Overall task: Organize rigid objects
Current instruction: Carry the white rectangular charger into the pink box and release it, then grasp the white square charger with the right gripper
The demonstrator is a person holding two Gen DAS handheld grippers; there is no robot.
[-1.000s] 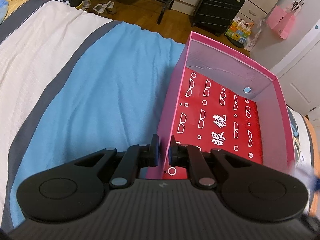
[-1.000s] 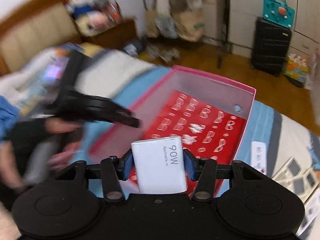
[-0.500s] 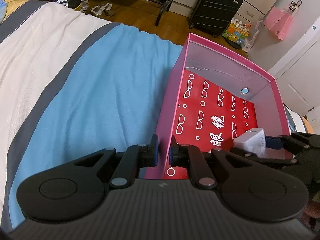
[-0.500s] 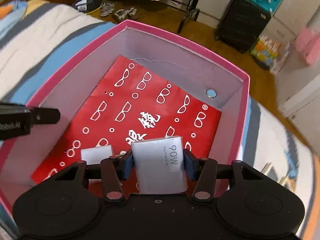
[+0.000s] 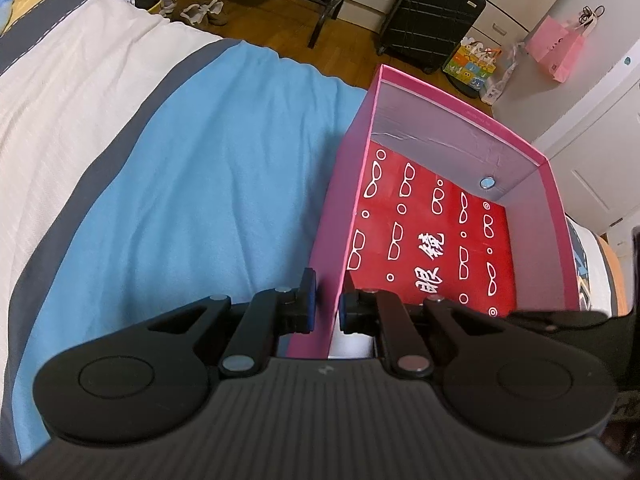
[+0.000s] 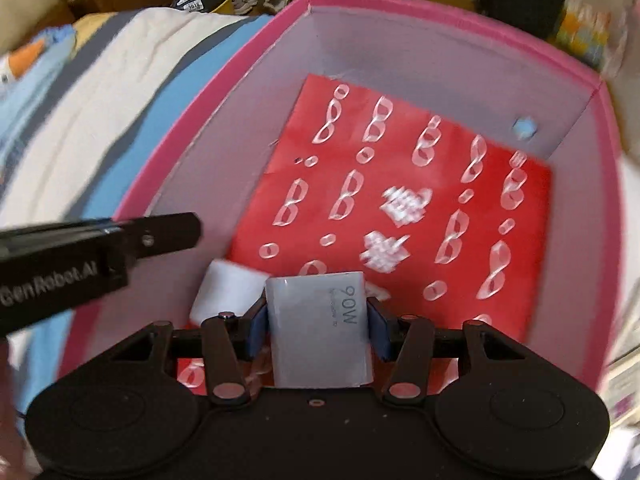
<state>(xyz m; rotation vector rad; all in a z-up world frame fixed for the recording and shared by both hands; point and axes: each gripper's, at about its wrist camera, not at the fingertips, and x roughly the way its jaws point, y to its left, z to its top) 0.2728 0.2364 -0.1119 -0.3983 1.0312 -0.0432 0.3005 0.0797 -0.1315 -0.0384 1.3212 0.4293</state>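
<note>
A pink box with a red glasses-patterned floor sits on the bed. My left gripper is shut on the box's left wall, one pad outside and one inside. In the right wrist view my right gripper is shut on a white charger marked 90W, held low inside the pink box. Another white block lies on the red floor just left of it. The left gripper's finger shows at the left wall.
The box rests on a striped blue, grey and white bedcover. Beyond the bed are a wooden floor, a black suitcase, shoes and a pink bag. Printed sheets lie right of the box.
My right gripper came down with the charger from above the box to low inside it, near the white block. The left gripper kept its hold on the wall.
</note>
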